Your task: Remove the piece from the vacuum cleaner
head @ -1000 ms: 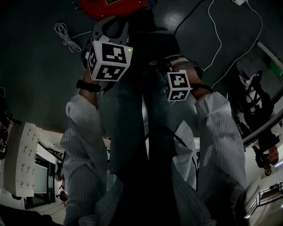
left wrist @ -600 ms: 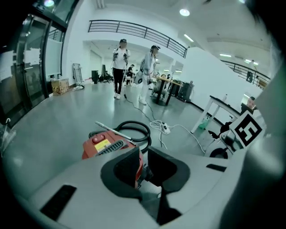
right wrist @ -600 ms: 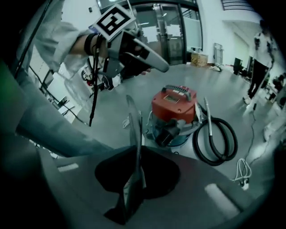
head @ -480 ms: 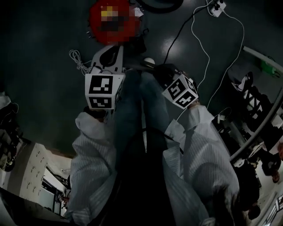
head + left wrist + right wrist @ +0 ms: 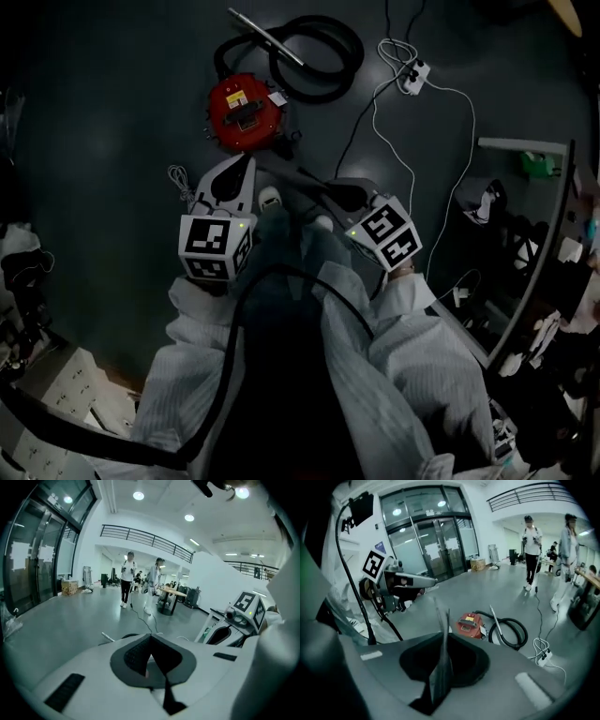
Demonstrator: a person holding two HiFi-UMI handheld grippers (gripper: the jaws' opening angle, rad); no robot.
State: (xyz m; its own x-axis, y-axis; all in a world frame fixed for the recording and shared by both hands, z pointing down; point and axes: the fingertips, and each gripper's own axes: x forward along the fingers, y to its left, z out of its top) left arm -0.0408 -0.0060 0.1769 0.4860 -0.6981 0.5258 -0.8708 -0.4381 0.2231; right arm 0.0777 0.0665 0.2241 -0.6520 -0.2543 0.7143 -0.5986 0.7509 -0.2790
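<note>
The red vacuum cleaner (image 5: 246, 111) stands on the dark floor ahead of me, its black hose (image 5: 314, 56) coiled behind it with a metal wand (image 5: 267, 36). The right gripper view shows the vacuum cleaner (image 5: 469, 623) just past the jaws, hose (image 5: 511, 630) to its right. My left gripper (image 5: 246, 164) points at the vacuum from a short way off, and in its own view the left gripper (image 5: 151, 641) is shut and empty. My right gripper (image 5: 314, 185) is beside it. In its own view the right gripper (image 5: 442, 620) has its thin jaws together with nothing between them.
A white power strip (image 5: 412, 75) with its cord lies right of the hose, and a small coiled white cable (image 5: 178, 175) lies left of my left gripper. A table frame (image 5: 525, 150) and clutter stand at the right. Two people (image 5: 126, 578) stand far off in the hall.
The vacuum cleaner has slid from the top edge down into full view, with hose and power strip now showing. Both grippers sit lower in the frame, closer together.
</note>
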